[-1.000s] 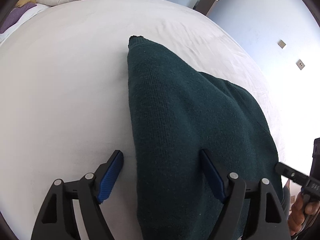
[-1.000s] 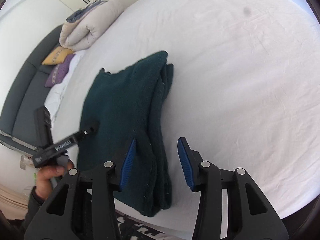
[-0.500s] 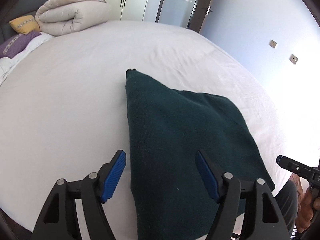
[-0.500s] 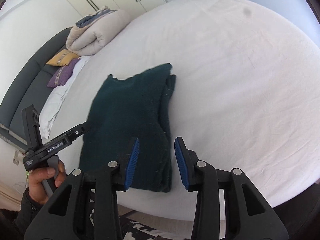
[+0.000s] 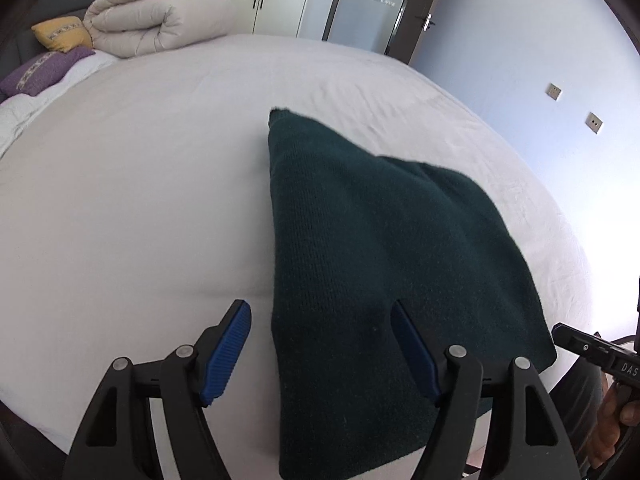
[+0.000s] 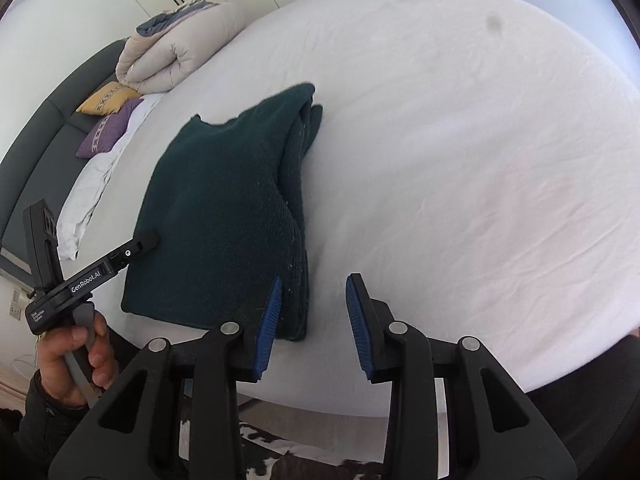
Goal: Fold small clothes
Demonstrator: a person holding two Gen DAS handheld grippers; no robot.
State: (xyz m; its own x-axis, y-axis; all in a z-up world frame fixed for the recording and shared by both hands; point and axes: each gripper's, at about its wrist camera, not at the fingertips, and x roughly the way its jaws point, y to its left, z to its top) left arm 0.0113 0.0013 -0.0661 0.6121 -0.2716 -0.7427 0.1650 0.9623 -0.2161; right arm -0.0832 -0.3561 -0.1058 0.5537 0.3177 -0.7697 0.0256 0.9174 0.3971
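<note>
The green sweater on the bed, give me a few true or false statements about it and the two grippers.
1. The green sweater lies folded on the white bed. True.
2. The left gripper is clamped on the sweater. False: its jaws stand open, nothing pinched.
3. The right gripper is empty. True.
4. A rolled duvet sits at the far end of the bed. True.
5. The sweater hangs in the air. False: it rests flat on the bed.
</note>
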